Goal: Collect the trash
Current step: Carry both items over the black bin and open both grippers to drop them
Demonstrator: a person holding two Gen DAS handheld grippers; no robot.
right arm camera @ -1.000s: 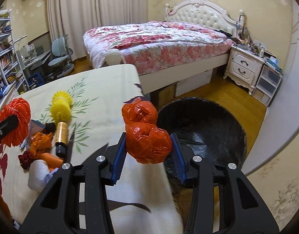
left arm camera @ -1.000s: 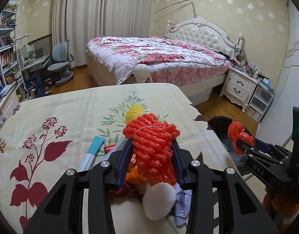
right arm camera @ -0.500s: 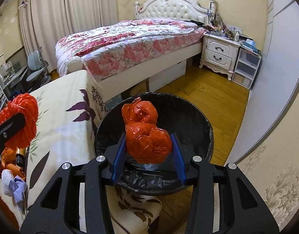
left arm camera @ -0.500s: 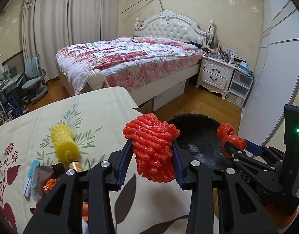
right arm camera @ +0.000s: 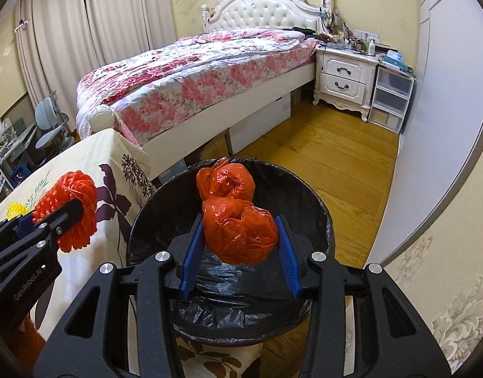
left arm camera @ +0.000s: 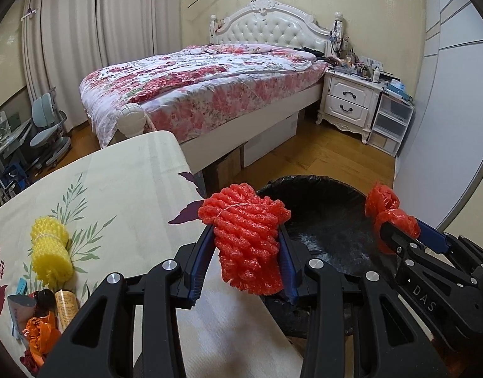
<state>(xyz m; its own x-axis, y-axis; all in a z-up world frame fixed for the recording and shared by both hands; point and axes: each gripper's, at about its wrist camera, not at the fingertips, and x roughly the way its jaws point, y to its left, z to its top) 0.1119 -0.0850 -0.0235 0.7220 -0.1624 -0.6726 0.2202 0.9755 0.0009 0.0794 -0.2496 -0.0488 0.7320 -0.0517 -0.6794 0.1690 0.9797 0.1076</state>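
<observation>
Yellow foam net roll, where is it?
In the left wrist view, the yellow foam net roll lies at the left on the floral tablecloth, just above the small amber bottle.

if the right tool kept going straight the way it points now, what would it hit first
Most likely the black liner inside the trash bin. The right tool, shut on the orange plastic bag, points down into the bin's open mouth, though depth is hard to judge.

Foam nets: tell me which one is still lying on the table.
The yellow foam net, lying on the flowered tablecloth. The red foam net is clamped in the left hand-held gripper, up beside the black bin.
</observation>
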